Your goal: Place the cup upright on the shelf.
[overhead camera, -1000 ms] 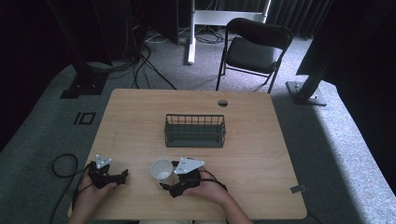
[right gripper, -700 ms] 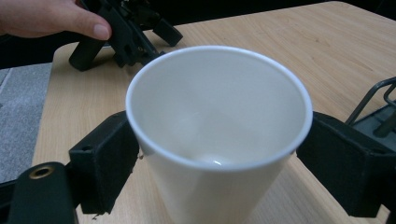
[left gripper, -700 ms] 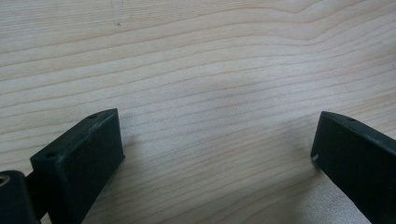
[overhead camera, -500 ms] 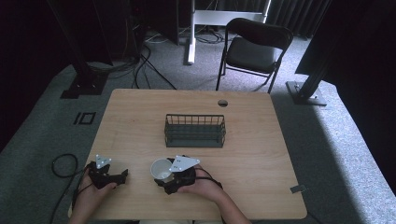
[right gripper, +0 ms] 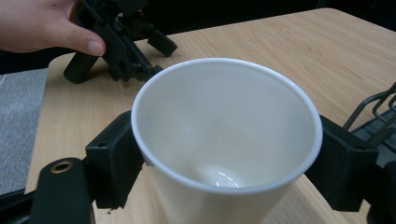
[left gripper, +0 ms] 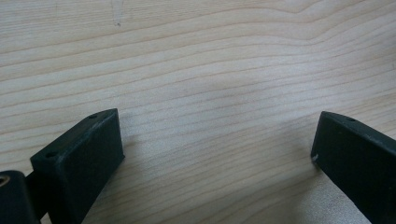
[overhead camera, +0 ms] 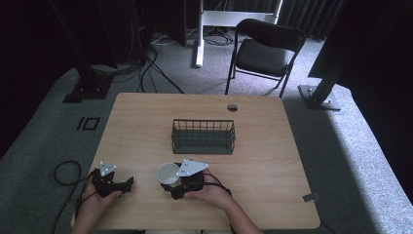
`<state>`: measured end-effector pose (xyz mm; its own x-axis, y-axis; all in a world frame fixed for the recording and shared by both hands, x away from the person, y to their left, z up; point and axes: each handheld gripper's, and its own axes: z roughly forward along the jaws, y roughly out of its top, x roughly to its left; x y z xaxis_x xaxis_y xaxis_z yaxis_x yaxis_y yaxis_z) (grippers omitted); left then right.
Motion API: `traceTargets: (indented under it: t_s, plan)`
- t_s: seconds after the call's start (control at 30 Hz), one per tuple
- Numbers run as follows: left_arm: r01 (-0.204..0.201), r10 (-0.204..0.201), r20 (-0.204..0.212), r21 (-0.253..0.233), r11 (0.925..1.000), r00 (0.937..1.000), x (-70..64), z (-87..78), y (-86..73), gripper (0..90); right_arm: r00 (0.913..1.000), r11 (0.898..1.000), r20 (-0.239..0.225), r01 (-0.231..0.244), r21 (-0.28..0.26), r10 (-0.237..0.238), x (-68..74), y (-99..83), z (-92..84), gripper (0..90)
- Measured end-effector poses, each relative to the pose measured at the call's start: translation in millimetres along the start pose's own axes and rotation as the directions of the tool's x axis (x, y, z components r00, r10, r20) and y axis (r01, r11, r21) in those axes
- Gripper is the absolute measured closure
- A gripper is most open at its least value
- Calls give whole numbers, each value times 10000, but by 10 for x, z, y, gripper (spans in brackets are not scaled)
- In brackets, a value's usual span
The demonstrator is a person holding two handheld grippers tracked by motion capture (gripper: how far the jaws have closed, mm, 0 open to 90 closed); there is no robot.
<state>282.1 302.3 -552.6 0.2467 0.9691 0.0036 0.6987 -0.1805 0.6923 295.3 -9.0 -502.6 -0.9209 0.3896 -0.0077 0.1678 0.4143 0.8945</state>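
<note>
- A rectangular worktop (overhead camera: 263, 161) of pale wood grain is observed, with a round cable hole near the middle of its far edge.
- A dark green wire basket (overhead camera: 203, 137), oblong and open-topped, is found standing near the centre of the worktop, somewhat towards the far edge. Nothing is made out inside it.
- The right gripper (overhead camera: 171, 187), black with a grey three-cornered plate on top, is held in the person's right hand (overhead camera: 210, 194) close to the near edge, about midway along it. Its jaws are pointed towards the left edge of the worktop.
- The left gripper (overhead camera: 130, 183), of the same build, is held in the left hand (overhead camera: 95, 204) by the near left corner, well apart from the basket. In the left gripper view its jaws are seen spread wide with only bare wood between them.
- A white paper cup (right gripper: 224, 140), empty and upright with its mouth upward, is located between the jaws of the right gripper; in the right gripper view one black jaw is seen pressed against each side of the cup wall below the rim. In the high view the cup (overhead camera: 168, 173) is placed near the near edge, between the two grippers and on the near side of the basket.
</note>
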Motion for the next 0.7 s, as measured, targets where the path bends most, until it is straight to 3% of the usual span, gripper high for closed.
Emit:
traceTargets:
  t_s: [0.27, 0.7]
  plan:
    - [4, -4, 0, -1, 10000, 10000, 0, 0, 0, 26, 9997, 9995, 36, -257, -182, 258, -29, 96, -75, 199]
    - [9, -9, 1, -1, 10000, 10000, 0, 0, 0, 26, 9983, 9948, 314, -471, -900, 501, -121, 313, -251, 199]
